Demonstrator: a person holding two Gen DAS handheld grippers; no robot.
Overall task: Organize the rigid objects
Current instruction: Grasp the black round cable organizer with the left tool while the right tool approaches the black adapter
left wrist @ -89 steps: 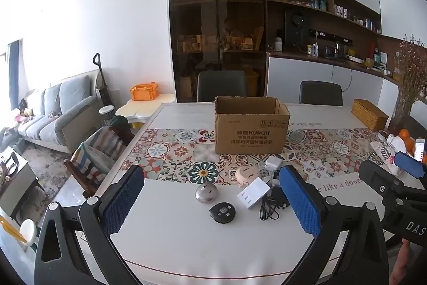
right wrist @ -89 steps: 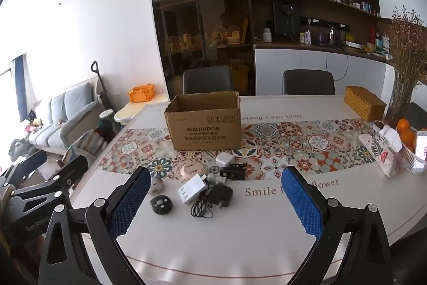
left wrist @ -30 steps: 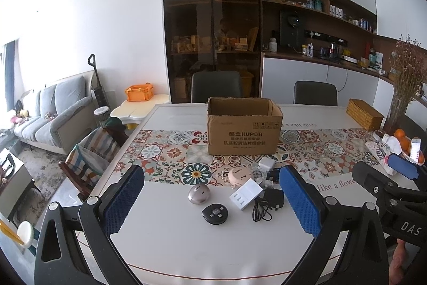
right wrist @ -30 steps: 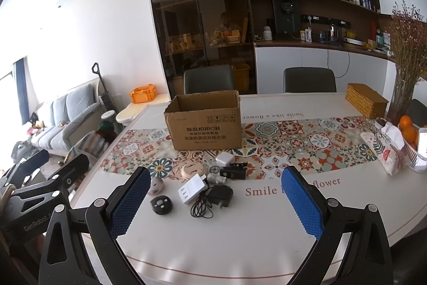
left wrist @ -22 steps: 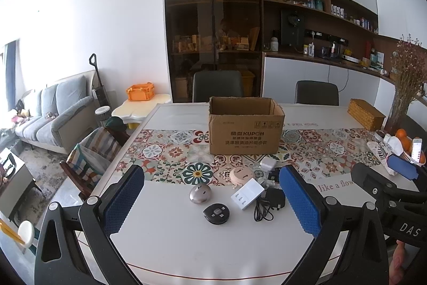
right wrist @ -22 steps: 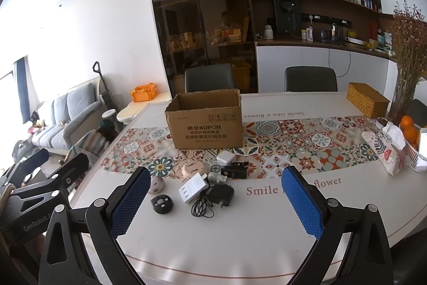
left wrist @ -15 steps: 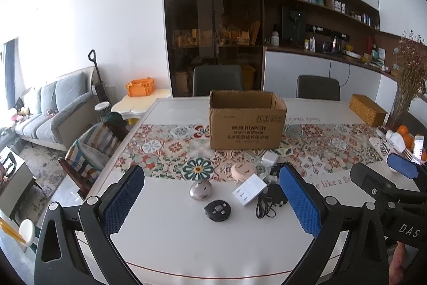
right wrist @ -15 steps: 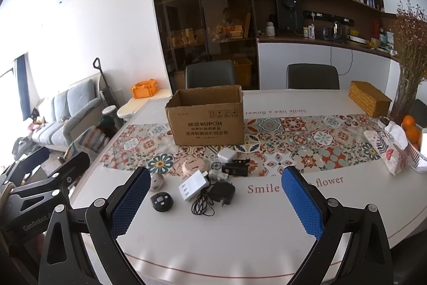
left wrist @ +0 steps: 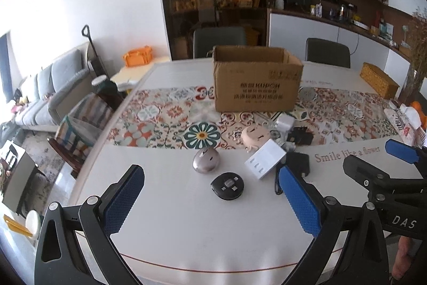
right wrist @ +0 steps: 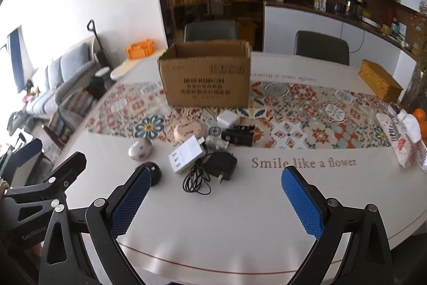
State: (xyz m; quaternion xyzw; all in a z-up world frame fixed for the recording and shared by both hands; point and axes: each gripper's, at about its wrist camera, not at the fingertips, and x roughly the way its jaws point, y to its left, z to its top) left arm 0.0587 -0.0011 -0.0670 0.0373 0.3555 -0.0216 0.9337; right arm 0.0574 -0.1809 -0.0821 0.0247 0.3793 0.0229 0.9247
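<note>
Right wrist: brown cardboard box (right wrist: 206, 76) open-topped mid tabletop; left gripper (left wrist: 210, 200) & right gripper (right wrist: 214, 200) both spread, holding nothing.

Left wrist camera looking forward along its fingers from the table's near edge, right wrist camera facing likewise from just beside, both well back, both sharing the cardboard box (left wrist: 257, 82) (right wrist: 206, 78) and table (left wrist: 186, 231) (right wrist: 240, 231).

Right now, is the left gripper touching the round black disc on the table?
Apart. In the left wrist view the left gripper is open, and bare white table shows between each blue pad and the round black disc.
</note>
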